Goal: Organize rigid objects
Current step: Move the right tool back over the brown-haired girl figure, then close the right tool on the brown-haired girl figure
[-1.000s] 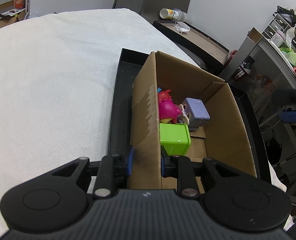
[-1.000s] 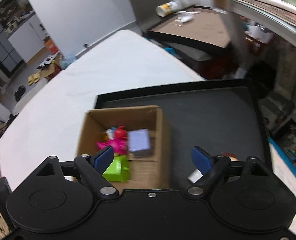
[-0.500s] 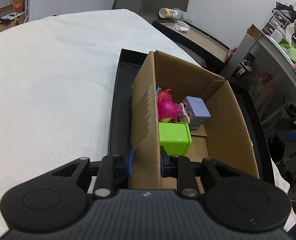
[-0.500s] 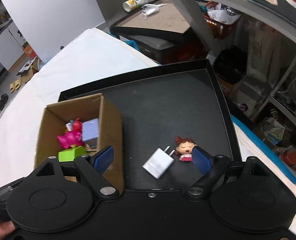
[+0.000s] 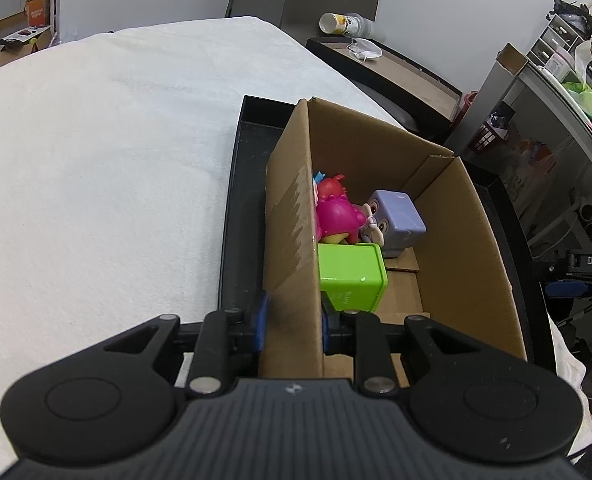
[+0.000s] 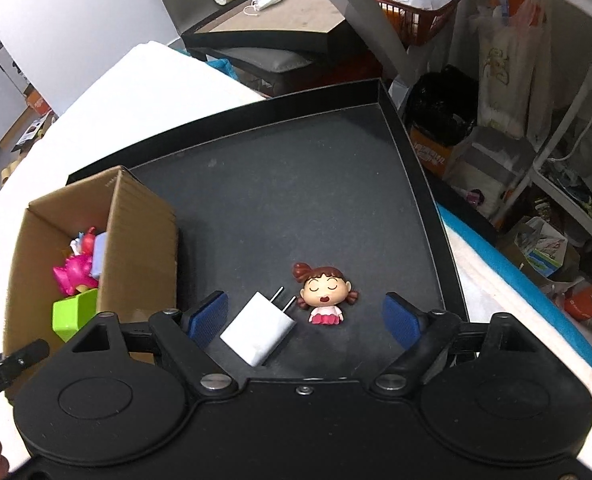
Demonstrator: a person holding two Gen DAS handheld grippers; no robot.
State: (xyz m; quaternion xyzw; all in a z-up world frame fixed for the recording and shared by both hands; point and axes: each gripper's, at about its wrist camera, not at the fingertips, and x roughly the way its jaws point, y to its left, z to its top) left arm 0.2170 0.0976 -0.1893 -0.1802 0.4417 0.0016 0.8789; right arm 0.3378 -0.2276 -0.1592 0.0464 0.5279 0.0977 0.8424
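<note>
Left wrist view shows the left gripper [image 5: 292, 316] clamped on one wall of the cardboard box [image 5: 471, 240], which stands on the black tray [image 6: 296, 200]. Beside the box, the right gripper [image 6: 304, 316] has its jaws wide and just closing a little, with the white charger [image 6: 258, 330] and doll figure [image 6: 324, 292] lying loose between them.
</note>
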